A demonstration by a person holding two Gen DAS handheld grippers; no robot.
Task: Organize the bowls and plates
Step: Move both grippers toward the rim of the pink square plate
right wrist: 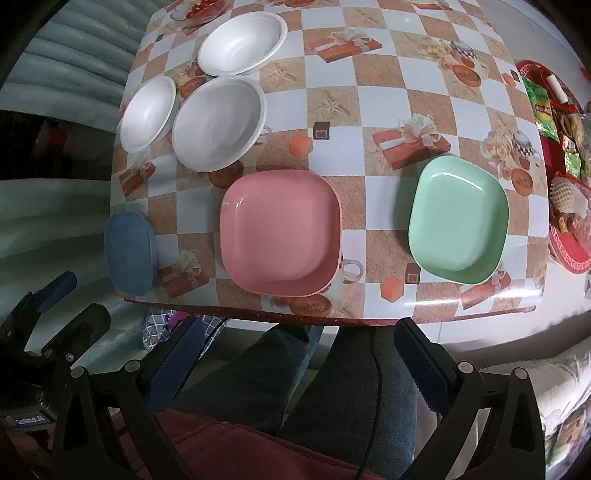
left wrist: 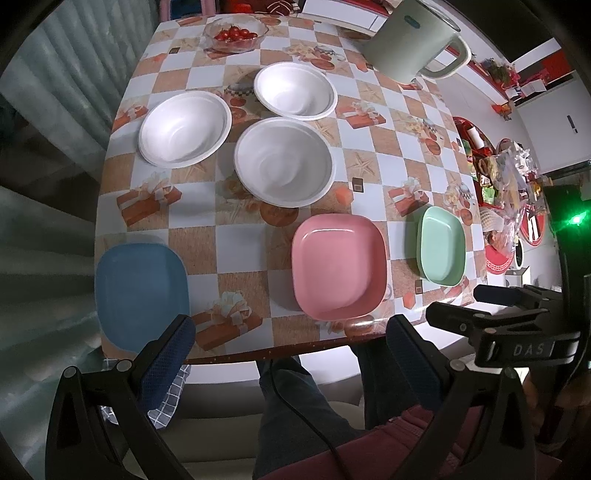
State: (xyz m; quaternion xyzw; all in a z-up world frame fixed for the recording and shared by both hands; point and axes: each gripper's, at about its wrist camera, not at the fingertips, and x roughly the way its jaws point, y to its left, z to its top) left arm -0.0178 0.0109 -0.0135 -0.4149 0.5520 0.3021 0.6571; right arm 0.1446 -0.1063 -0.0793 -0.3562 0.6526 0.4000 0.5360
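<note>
Checked tablecloth (left wrist: 207,254) w/ gift-box print covers the table, its near edge above a person's knees. Both tools hang short of that edge: left gripper (left wrist: 291,354) spread wide, nothing in it; right gripper (right wrist: 295,354) likewise released and empty. Nearest row along the edge: blue plate (left wrist: 142,295) at left, overhanging the corner a bit, pink plate (left wrist: 338,266) in the middle, green plate (right wrist: 458,218) at right, all apart from each other. Behind them 3 white bowls (left wrist: 284,160) clustered close, each upright, separate, not stacked. Further back a glass bowl of tomatoes (left wrist: 236,33) and a pale green kettle (left wrist: 413,40) at the far right
</note>
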